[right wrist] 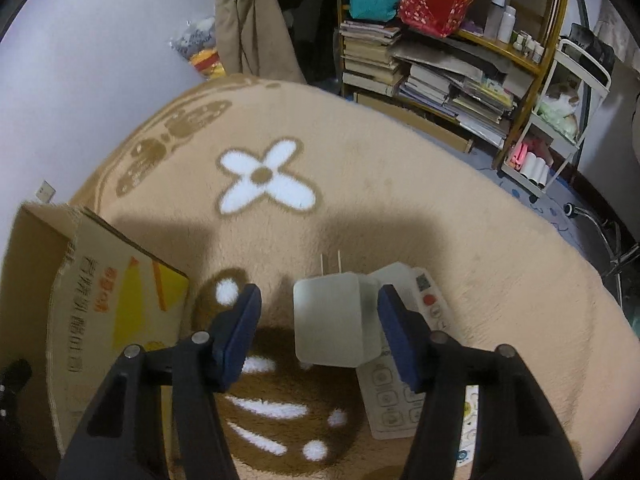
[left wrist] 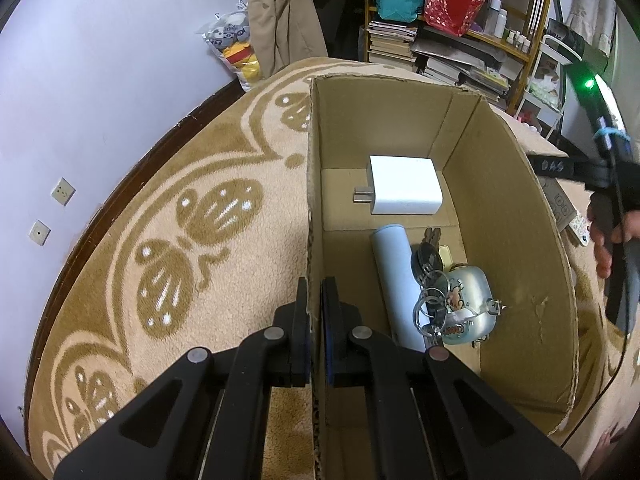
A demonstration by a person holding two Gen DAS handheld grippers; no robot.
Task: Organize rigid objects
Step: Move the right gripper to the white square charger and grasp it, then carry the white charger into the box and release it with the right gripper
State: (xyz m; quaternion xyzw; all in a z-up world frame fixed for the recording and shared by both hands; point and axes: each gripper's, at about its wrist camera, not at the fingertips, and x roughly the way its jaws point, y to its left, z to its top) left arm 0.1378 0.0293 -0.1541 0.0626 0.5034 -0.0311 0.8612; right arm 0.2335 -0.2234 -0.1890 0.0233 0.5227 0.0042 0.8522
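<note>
Left tool pinches the box wall. Right tool stands half-wide astride the white charger, its pads not yet touching; centre the charger between them, clear of the remote beneath, then squeeze evenly.

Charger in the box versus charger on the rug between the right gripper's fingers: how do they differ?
The charger in the box lies on the cardboard box floor, prongs pointing left; the charger on the rug points its prongs away from the camera. The boxed one sits untouched beside a tube and keys; the other sits between the right gripper's open fingers, partly over a remote. Both are white, blocky two-prong plugs.
</note>
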